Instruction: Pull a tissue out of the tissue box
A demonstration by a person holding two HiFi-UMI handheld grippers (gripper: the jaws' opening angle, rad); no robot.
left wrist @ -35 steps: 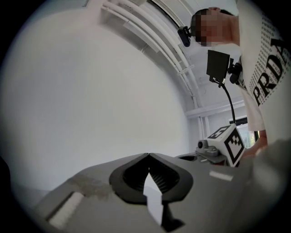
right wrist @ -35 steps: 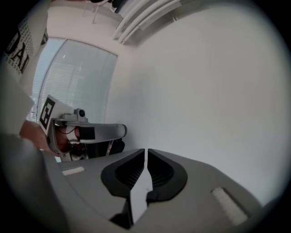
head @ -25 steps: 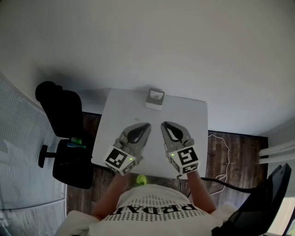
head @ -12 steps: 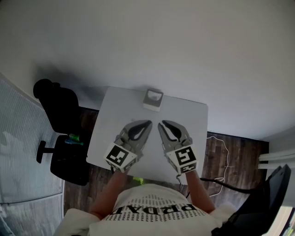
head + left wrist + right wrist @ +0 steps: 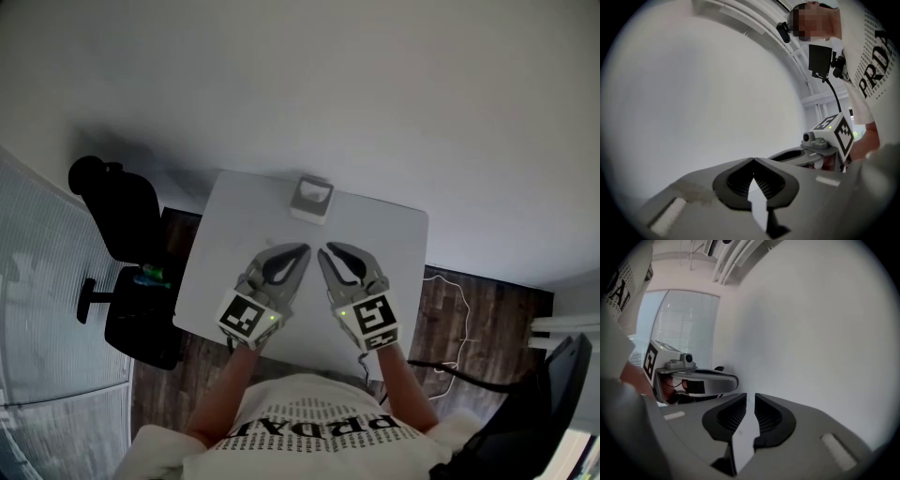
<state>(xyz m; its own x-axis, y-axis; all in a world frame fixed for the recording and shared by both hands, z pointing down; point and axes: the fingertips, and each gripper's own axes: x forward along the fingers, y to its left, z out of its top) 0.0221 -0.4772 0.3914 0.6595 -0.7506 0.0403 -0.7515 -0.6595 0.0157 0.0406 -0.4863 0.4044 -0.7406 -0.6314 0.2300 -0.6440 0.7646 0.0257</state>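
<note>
The tissue box (image 5: 311,198) is small and grey-white and stands at the far edge of the white table (image 5: 394,244); whether a tissue sticks out I cannot tell. Both grippers hover side by side over the table's middle, pointing at the box and short of it. My left gripper (image 5: 302,249) (image 5: 753,160) is shut, its tips touching with nothing held. The jaws of my right gripper (image 5: 326,251) (image 5: 750,396) are opening, with a narrow gap and nothing between them. Each gripper view shows the other gripper beside it: the right gripper (image 5: 820,150) and the left gripper (image 5: 693,376).
A black office chair (image 5: 122,234) stands to the left of the table, with a green thing (image 5: 150,275) on its seat. A pale cable (image 5: 450,300) lies on the wooden floor at the right. A plain white wall rises behind the table.
Both grippers have crept slightly nearer the tissue box. The right gripper's tips, closed together before, now show a narrow gap. The left gripper stays shut.
</note>
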